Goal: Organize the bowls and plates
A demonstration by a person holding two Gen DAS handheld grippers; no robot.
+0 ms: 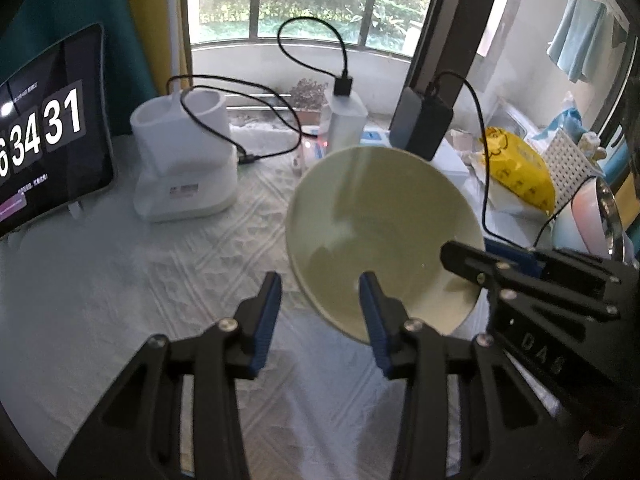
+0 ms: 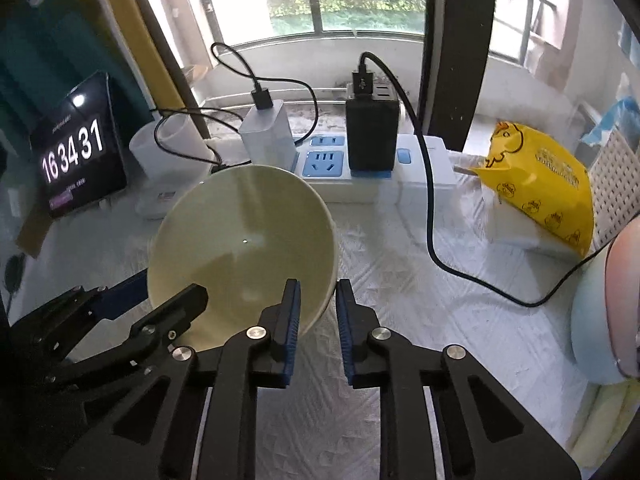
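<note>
While both straddle bowl (image 2: 240, 248) rim: left gripper (image 1: 320, 320) half-open, right gripper (image 2: 318, 320) narrow.

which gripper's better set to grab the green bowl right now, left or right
Right, most likely. The right gripper has the green bowl rim between its narrow jaws. The left gripper straddles the opposite rim with a wider gap, one finger inside the bowl.

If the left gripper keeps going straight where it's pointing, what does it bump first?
Most likely the pale green bowl. Its near rim already shows between the fingers of the left gripper, so the rim or wall comes first. Depth is hard to judge in this fisheye view.
</note>
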